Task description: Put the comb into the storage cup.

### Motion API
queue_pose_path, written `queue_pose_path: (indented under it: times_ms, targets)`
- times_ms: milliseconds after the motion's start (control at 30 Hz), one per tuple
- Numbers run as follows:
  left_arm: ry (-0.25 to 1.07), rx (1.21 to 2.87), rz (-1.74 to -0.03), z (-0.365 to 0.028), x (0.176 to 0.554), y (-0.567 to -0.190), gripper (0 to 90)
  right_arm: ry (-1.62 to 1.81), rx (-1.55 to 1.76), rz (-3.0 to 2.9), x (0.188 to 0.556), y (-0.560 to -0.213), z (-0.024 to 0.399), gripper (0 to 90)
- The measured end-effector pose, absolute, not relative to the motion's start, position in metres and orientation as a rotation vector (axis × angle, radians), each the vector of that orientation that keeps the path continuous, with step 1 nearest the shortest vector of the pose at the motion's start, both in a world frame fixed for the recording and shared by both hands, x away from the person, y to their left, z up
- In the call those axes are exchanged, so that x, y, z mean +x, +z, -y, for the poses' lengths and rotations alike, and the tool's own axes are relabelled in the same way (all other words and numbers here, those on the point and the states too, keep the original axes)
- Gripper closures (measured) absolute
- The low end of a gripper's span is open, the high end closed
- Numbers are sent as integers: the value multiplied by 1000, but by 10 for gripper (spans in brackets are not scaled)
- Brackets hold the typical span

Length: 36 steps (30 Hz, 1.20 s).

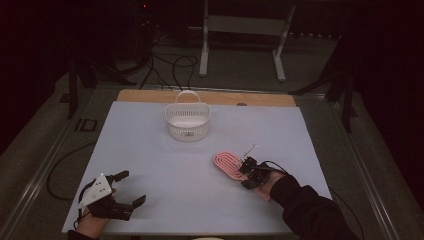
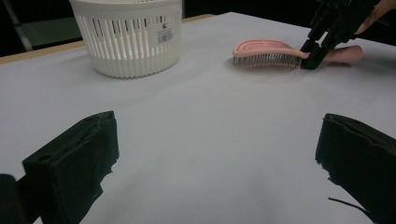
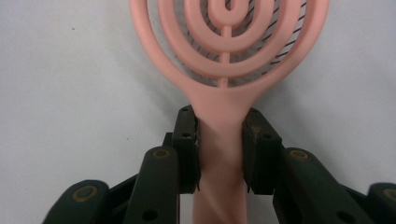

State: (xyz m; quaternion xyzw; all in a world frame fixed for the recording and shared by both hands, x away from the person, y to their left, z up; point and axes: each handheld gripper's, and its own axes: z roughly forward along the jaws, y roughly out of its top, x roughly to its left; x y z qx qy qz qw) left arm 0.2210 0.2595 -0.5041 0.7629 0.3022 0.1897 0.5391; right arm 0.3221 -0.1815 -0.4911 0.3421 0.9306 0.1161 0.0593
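High view: we see the pink hairbrush (image 1: 228,166) right of centre in the lower half of the frame, lying flat on the pale sheet (image 1: 165,165) that covers the table, bristles down, head toward upper left, handle toward lower right.

Right gripper (image 1: 248,170) sits at the brush's handle end, held by a hand in a dark sleeve (image 1: 310,212) that comes in from the lower right corner. In the right gripper view the brush (image 3: 224,56) runs up the middle of the frame; we see both black jaws pressed against the neck of the handle, one on each side, just below the ringed head. So: closed down on the handle, brush resting on the sheet. The right gripper (image 3: 221,140) has nothing else in its grasp.

Left gripper (image 1: 129,189) is at the lower left of the high view, resting low over the sheet, grey three-cornered plate (image 1: 97,191) on top. Jaws spread wide, nothing between them. Left gripper view confirms: jaws at the bottom left and bottom right corners, bare sheet between.

White slotted basket (image 1: 187,120) with a loop handle stands upright at upper centre of the sheet, well apart from both grippers. In the left gripper view it is at upper left (image 2: 126,37), brush (image 2: 271,52) at upper right with the right gripper (image 2: 313,56) on its handle.
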Motion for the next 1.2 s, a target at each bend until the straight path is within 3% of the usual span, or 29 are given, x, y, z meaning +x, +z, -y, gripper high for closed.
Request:
queue_pose_path:
  times_ms: [1200]
  targets:
    - [451,1814,-728,-259,222,-505,1,989,1015,-2564,310,-470,203,705]
